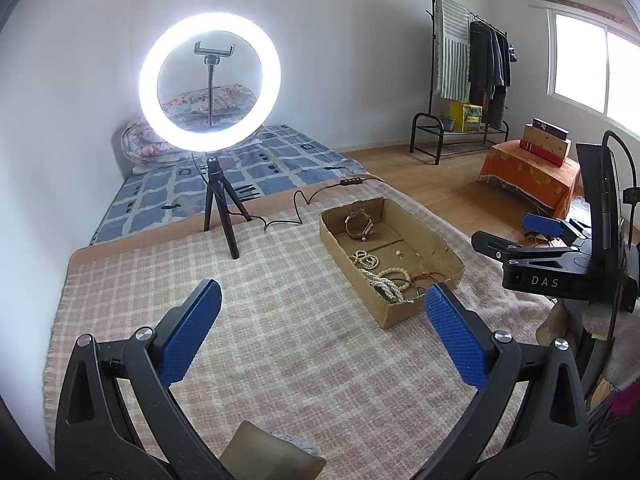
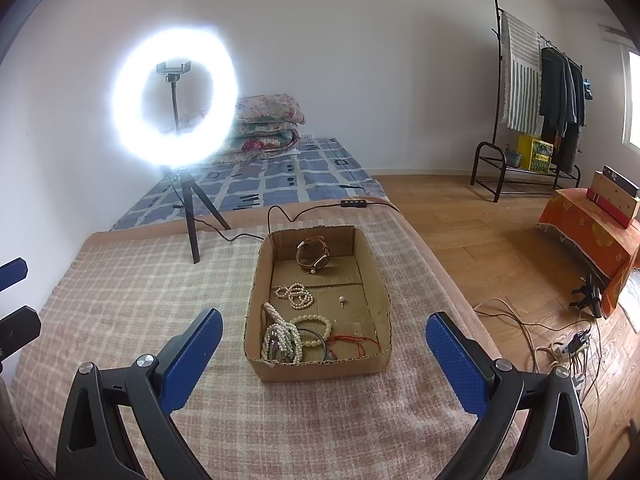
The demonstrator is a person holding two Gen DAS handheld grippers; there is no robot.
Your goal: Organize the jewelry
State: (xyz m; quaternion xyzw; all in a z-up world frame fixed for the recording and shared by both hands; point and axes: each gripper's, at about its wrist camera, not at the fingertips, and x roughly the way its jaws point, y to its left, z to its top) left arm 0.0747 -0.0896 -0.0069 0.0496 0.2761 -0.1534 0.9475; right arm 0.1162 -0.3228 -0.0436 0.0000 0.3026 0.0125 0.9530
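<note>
An open cardboard box (image 2: 320, 368) lies on the checked cloth (image 2: 140, 300). Inside it are a brown-strapped watch (image 2: 313, 255) at the far end, a small pearl string (image 2: 296, 294), a tiny pin (image 2: 341, 301), a heap of pearl strands (image 2: 280, 338), a beaded bracelet (image 2: 316, 330) and a red cord (image 2: 356, 340). My right gripper (image 2: 325, 316) hovers open above the box's near end, holding nothing. My left gripper (image 1: 323, 292) is open and empty over the cloth, left of the box (image 1: 400, 312). The watch (image 1: 359, 224) and pearls (image 1: 365, 260) show there too.
A lit ring light (image 1: 210, 78) on a tripod stands at the table's far left, its cable and controller (image 1: 352, 181) running behind the box. Beyond are a bed (image 2: 260, 184), a clothes rack (image 2: 532, 120), an orange-covered stand (image 2: 592, 236) and floor cables (image 2: 560, 344).
</note>
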